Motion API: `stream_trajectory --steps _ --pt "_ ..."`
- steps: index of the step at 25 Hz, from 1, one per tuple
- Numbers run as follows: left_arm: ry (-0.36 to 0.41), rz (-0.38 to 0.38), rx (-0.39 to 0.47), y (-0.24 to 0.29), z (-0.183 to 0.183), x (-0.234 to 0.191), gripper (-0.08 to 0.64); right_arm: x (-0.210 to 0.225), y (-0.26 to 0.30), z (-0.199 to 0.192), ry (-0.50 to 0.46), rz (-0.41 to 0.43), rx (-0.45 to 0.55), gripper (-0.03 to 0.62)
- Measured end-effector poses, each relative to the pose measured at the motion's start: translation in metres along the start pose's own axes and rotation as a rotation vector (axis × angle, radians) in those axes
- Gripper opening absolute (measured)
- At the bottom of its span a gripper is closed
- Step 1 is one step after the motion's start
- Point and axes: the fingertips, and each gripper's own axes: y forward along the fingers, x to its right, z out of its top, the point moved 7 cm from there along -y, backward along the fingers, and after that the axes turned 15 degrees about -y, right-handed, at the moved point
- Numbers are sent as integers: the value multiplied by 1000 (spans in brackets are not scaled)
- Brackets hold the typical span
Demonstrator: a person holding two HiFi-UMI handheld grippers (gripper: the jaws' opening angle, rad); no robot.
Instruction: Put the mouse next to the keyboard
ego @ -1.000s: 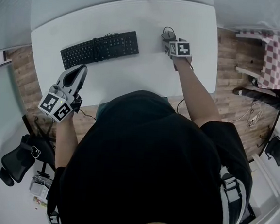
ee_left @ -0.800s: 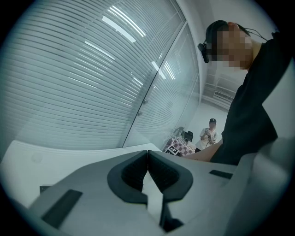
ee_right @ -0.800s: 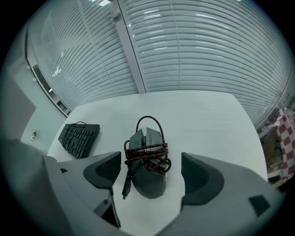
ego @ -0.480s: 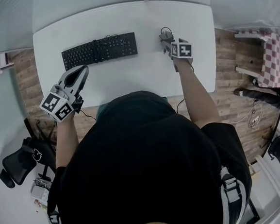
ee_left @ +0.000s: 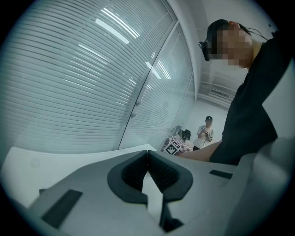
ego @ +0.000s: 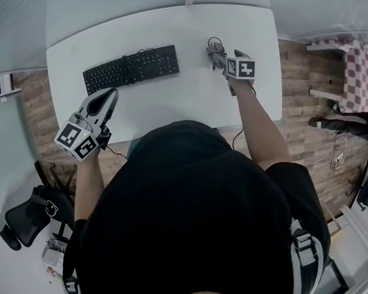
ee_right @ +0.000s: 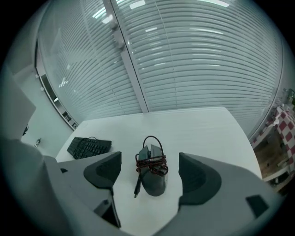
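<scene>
A grey mouse (ee_right: pixel 153 178) with its cord wound round it lies on the white table (ee_right: pixel 203 131). My right gripper (ee_right: pixel 150 173) is open, one jaw on each side of the mouse, not touching it. In the head view the mouse (ego: pixel 215 51) shows just beyond the right gripper (ego: pixel 223 55) at the table's far right. The black keyboard (ego: pixel 132 68) (ee_right: pixel 89 146) lies left of the mouse, well apart from it. My left gripper (ego: pixel 103 100) is held over the table's near left edge, tilted upward; its pads (ee_left: pixel 159 173) meet, shut on nothing.
The table (ego: pixel 195 93) is bare between keyboard and mouse. Blinds and glass walls stand behind it. A checkered table (ego: pixel 363 69) and chairs stand to the right on the wooden floor. A black chair (ego: pixel 27 216) sits at the lower left. A person (ee_left: pixel 206 133) stands far off.
The right gripper has moved slightly forward along the table toward the mouse, which now lies between its jaws. The left gripper has hardly moved.
</scene>
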Motion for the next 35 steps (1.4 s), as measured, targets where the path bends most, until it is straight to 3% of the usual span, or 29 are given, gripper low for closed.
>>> stream_trajectory --steps 5,11,13,15,18,35 --pt "28 -11 -1 1 3 10 23 -2 -27 12 26 18 137 400" --pt "54 -32 0 1 6 23 23 -6 -53 17 29 45 201 399" --pt "61 -37 -3 1 6 26 23 -8 -60 17 33 50 231 372" --pt "69 -44 -8 2 4 30 23 -7 -73 19 28 23 271 296" --pt "81 -57 -14 3 3 37 23 -8 -95 21 24 1 321 254" --pt "151 -125 -36 19 -10 86 23 -15 -203 10 -10 -3 481 189"
